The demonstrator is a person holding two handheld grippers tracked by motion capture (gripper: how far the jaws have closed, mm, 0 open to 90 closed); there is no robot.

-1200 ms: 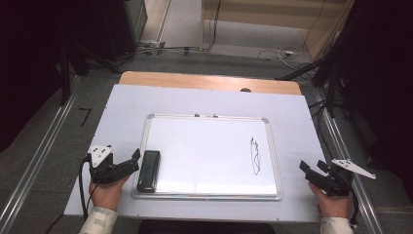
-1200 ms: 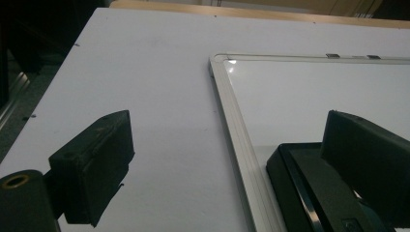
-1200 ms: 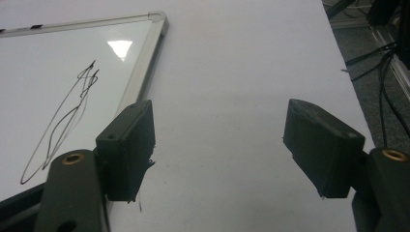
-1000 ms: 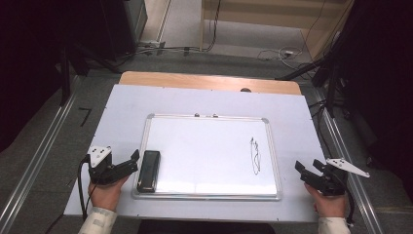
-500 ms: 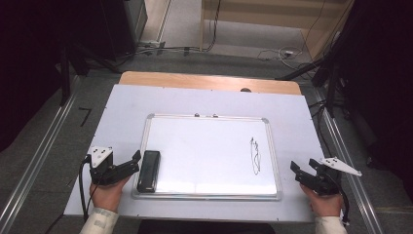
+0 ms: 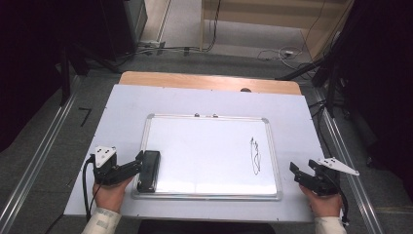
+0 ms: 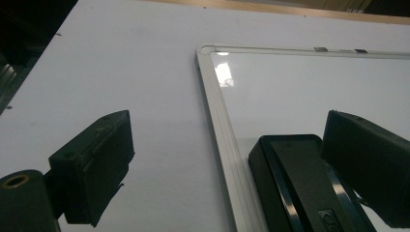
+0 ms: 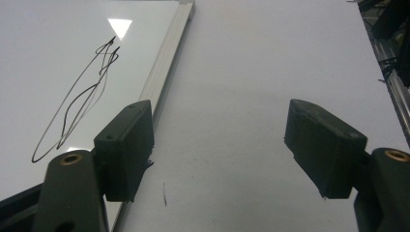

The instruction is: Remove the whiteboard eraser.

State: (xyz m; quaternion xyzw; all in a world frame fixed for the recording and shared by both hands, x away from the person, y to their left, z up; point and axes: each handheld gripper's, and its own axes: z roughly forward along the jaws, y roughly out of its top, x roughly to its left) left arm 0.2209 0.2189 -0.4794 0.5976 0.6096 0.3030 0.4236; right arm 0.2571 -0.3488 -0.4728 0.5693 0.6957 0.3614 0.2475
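Down near the person, the left gripper (image 6: 139, 165) has its fingers wide apart. One finger hangs over the black eraser (image 6: 148, 170) and the other is out over the table (image 6: 122, 105). They hold nothing yet. The eraser lies flat on the left part of the whiteboard (image 6: 204, 151), right by its silver rim. It looks light and hard, like a small plastic block, so it should not bend or break. The best place to grab it is across its two long sides, near the middle.

The right gripper (image 6: 302, 171) sits on the other side, just off the board, fingers wide apart and empty.

Farther in, a black scribble (image 6: 254, 155) sits near the right rim. The board between is bare, so there is lots of room to slide. The rim could catch the eraser.
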